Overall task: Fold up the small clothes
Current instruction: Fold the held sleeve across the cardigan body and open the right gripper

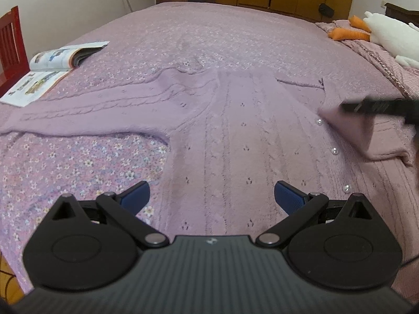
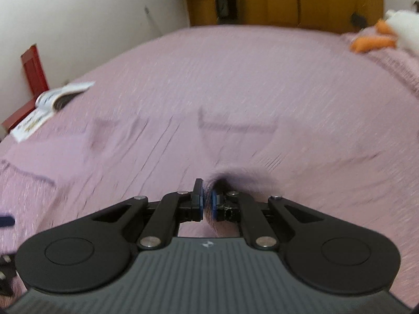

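The cardigan (image 1: 235, 136) lies on the bed (image 1: 209, 31), magazine (image 1: 52, 70) left, probably a plush toy (image 1: 387, 31) far right.

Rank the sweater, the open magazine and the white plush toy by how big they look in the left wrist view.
1. sweater, by far the largest.
2. open magazine.
3. white plush toy, cut off at the frame edge and farther away, so its rank against the magazine is unsure.

Lilac cable-knit cardigan (image 1: 235, 136), floral bedspread (image 1: 78, 162)

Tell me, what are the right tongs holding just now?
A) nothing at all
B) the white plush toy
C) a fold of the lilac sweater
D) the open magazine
C: in the right wrist view the right tongs are shut, with a fold of the sweater pinched between the blue pads; the magazine lies far off.
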